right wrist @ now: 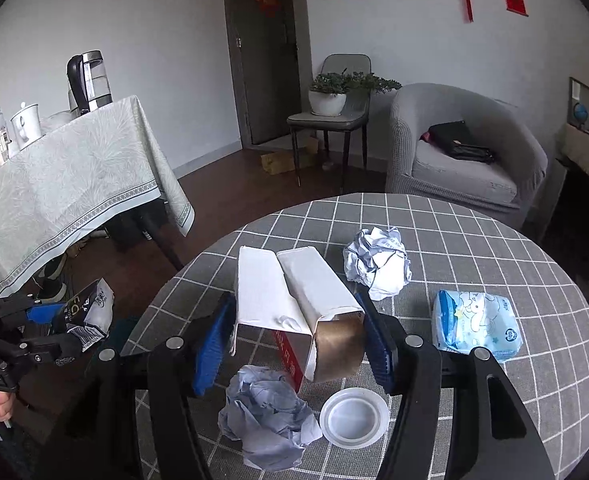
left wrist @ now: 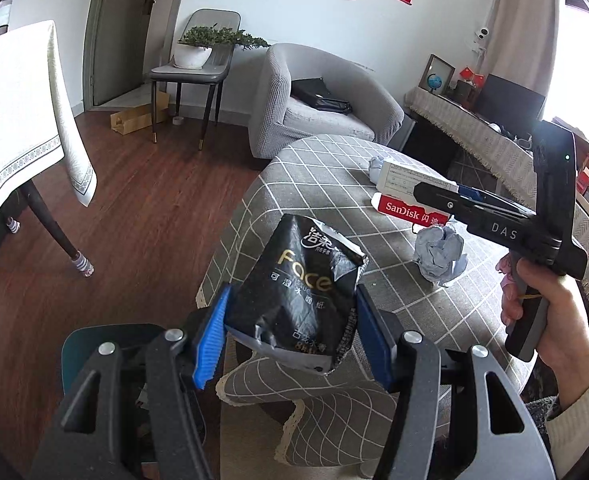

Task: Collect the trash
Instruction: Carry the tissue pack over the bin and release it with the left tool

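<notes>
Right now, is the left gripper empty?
No, the left gripper has its blue pads pressed on a crumpled black tissue pack.

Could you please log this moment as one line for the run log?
left gripper: shut on black tissue pack | right gripper: around white carton, grip unclear | table: paper balls, lid remaining

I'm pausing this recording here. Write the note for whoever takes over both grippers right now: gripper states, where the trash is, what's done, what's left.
Left gripper: shut on the black tissue packet, held off the edge of the round table, over the floor.
Right gripper: jaws around the white cardboard box on the table; the right pad is at the box, but the left one stands clear, so treat it as not gripped.
Still on the table: two crumpled paper balls, a white plastic lid, a blue tissue pack.
Done: only the black packet is lifted. No bin is in view; find it first.
</notes>
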A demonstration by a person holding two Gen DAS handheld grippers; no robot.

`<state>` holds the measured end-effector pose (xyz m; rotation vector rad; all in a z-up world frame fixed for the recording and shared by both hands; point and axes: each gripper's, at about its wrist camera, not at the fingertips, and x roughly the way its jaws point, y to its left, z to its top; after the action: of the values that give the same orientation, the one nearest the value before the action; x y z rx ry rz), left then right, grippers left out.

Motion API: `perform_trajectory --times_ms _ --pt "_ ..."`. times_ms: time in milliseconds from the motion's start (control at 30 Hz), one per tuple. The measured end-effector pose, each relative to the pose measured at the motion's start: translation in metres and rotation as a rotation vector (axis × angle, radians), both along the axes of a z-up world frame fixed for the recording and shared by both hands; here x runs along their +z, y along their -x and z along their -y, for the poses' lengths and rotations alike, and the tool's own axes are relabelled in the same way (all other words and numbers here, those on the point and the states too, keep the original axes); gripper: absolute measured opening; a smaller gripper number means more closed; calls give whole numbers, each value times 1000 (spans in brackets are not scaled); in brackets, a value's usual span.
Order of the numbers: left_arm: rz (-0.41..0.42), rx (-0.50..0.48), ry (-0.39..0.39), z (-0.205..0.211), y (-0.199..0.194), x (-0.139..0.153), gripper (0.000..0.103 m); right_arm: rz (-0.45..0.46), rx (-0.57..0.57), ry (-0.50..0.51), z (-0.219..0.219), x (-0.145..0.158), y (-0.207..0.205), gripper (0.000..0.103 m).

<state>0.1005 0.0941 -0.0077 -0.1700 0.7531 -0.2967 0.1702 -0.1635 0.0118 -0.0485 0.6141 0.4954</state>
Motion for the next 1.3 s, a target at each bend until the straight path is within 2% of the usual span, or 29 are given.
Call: perform_trajectory --times_ms 267,733,900,1300 --pt "-4 21 5 -18 4 -2 63 39 18 -53 -16 10 1 61" --pt "-1 57 20 -48 14 0 63 5 72 -6 -57 -2 -3 64" --pt "-6 68 21 -58 18 -2 63 18 77 12 -69 -1 -1 63" --pt "-3 102 21 -82 24 -2 63 72 79 -18 -86 10 3 62"
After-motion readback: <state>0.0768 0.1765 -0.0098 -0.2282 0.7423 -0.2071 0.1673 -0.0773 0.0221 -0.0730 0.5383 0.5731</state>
